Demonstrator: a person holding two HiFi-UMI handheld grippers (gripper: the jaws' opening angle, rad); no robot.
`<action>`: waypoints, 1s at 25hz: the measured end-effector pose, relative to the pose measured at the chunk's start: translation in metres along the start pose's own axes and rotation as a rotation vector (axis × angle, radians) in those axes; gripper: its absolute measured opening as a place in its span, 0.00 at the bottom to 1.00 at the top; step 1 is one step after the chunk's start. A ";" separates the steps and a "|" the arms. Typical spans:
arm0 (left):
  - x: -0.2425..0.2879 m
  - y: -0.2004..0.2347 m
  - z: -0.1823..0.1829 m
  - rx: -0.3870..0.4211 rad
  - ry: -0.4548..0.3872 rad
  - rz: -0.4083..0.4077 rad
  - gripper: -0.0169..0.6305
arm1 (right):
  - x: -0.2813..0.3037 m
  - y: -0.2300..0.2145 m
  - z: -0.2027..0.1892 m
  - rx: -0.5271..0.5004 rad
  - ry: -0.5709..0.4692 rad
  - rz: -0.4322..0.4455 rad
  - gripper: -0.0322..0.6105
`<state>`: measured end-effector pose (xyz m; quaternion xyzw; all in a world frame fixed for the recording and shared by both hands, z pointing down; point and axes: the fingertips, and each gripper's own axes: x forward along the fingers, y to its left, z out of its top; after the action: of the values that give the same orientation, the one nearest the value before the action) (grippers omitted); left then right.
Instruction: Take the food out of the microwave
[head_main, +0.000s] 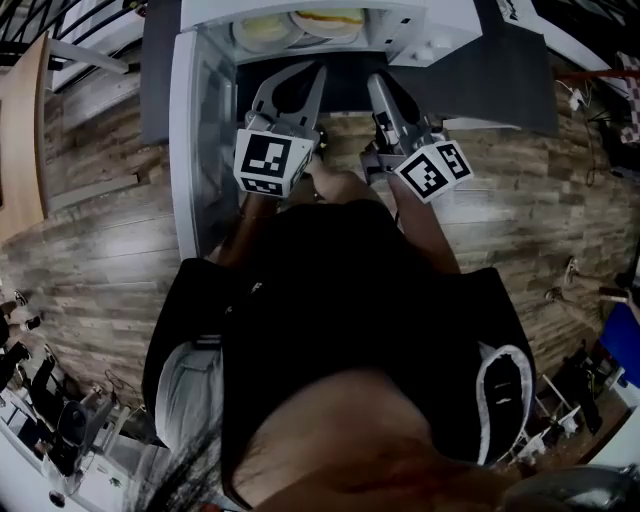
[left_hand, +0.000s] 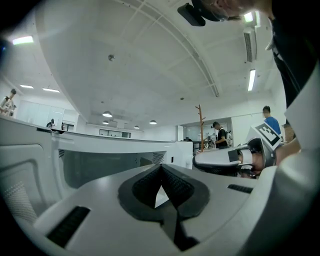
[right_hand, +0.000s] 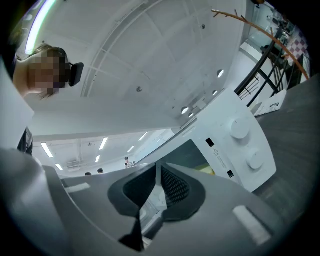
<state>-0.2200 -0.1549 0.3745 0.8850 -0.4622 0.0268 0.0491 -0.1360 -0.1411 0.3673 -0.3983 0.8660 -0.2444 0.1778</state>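
The white microwave (head_main: 432, 40) stands at the top of the head view with its door (head_main: 195, 140) swung open to the left. Inside lie two pale plates of food (head_main: 265, 30), one of them yellowish (head_main: 330, 18). My left gripper (head_main: 312, 72) is shut and empty, level, just in front of the opening. My right gripper (head_main: 376, 82) is shut and empty beside it, near the control panel. In the left gripper view the shut jaws (left_hand: 161, 169) face the open door (left_hand: 100, 165). In the right gripper view the shut jaws (right_hand: 156, 171) point at the opening beside the two knobs (right_hand: 241, 131).
The microwave rests on a dark surface (head_main: 505, 90) above a wood-plank floor (head_main: 100, 260). A wooden board (head_main: 25, 140) stands at the far left. Cables and gear lie along the lower left (head_main: 50, 420) and right edges. People stand far off in the room (left_hand: 220, 135).
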 end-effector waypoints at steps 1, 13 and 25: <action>0.000 0.000 0.000 0.000 0.002 0.001 0.04 | 0.002 -0.002 -0.001 0.013 -0.001 -0.001 0.06; 0.015 0.002 -0.012 0.028 0.027 0.009 0.04 | 0.034 -0.024 -0.020 0.037 0.049 -0.047 0.09; 0.026 0.012 -0.019 0.035 0.055 0.021 0.04 | 0.051 -0.061 -0.041 0.167 0.056 -0.134 0.19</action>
<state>-0.2150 -0.1811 0.3971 0.8798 -0.4693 0.0595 0.0461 -0.1517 -0.2036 0.4288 -0.4320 0.8188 -0.3381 0.1693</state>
